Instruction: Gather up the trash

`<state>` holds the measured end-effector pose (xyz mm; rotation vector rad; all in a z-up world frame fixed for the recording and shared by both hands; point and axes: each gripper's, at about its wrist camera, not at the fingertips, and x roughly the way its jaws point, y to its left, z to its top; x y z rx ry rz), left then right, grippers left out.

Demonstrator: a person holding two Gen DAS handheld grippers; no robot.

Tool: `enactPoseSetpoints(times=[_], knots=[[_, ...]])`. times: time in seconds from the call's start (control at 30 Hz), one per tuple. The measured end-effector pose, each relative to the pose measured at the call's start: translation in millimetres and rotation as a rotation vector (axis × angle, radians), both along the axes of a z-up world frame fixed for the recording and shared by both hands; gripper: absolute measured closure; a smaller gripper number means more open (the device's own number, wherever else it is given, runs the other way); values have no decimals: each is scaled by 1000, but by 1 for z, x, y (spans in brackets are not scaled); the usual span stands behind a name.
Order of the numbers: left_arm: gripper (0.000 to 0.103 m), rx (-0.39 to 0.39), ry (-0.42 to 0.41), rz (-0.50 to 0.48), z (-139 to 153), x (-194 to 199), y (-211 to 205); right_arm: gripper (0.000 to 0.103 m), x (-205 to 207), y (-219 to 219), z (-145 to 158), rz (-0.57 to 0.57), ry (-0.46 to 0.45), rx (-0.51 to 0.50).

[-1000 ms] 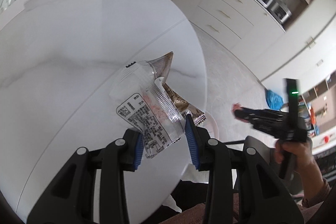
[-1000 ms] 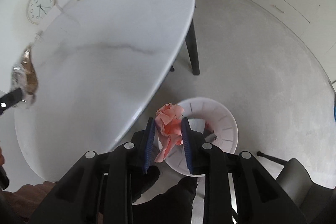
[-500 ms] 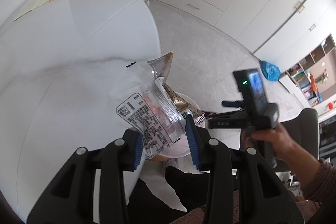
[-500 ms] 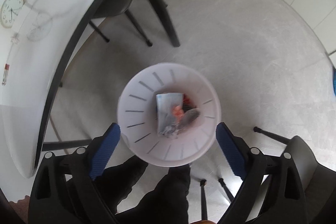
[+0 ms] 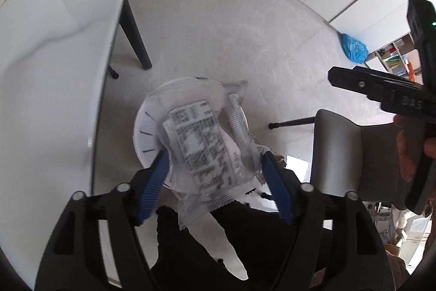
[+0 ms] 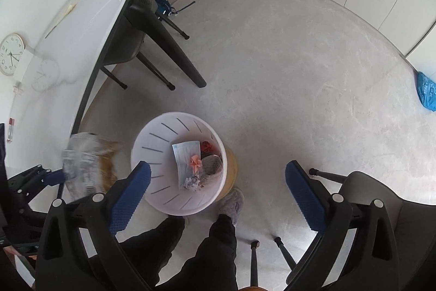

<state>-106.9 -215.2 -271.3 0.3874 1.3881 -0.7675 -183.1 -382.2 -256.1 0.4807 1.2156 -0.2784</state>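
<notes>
Since a second ago both hands have swung off the white oval marble-look table to above the white slotted plastic waste bin on the floor, and the pink crumpled paper now lies inside it; the left gripper is opening, the clear printed plastic wrapper, motion-blurred, loose between its blue pads and hiding most of the bin; a brown wrapper behind it is barely visible; the right gripper is opening wide, nothing between its jaws; a grey chair stands right, bare floor beyond.
</notes>
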Motion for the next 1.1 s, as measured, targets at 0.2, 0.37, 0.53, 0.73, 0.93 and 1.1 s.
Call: enactPoseSetpoints(times=[0.2,0.37,0.53,0.73,0.93,1.1], knots=[[18,33,0,37,-11,-3,-9,5,-1,2,-19,38,37,27],[15,42,-8,82,-13,0,-6,5,2,3,-23,67,54,35],[14,29,-35,110,-2,2,-2,5,9,7,-17,79,41,33],[13,9,-71,138,19,5,7,5,21,16,-11,98,22,20],[13,-3,-151,157,46,6,18,5,32,30,0,123,6,-10],[13,0,-314,249,98,21,43,5,59,60,52,186,-76,-81]])
